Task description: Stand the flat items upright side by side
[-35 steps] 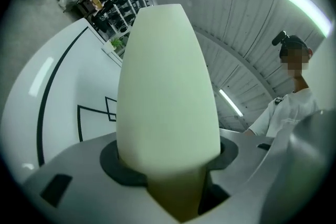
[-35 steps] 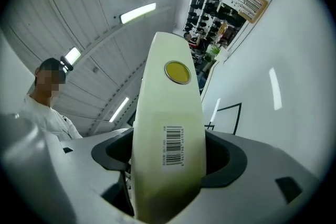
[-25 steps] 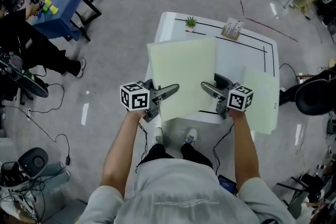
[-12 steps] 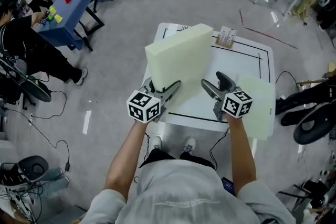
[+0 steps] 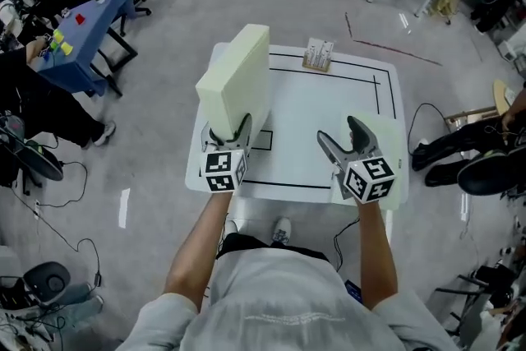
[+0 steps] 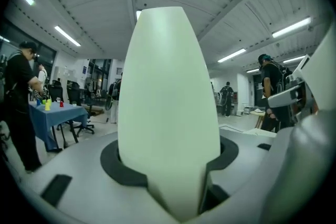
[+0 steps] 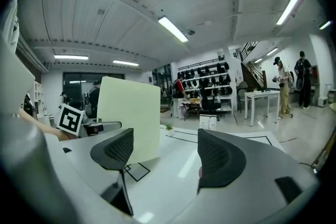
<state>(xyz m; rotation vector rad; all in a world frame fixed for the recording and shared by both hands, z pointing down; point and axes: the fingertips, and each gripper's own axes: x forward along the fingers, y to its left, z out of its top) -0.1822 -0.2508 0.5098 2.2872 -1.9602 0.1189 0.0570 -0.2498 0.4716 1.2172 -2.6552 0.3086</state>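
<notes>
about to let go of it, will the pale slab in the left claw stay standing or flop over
The pale slab looks stiff: gripped only at its near end by the left claw, it shows no sag. It resembles foam, so probably light. Upright on a narrow edge at the left of the table, it could tip if nudged.

Thick pale-green foam slab (image 5: 238, 78): upright on edge, at table (image 5: 329, 94) left side, near end clamped in left gripper (image 5: 229, 130). Second slab (image 5: 394, 142): flat, at table right edge.
</notes>
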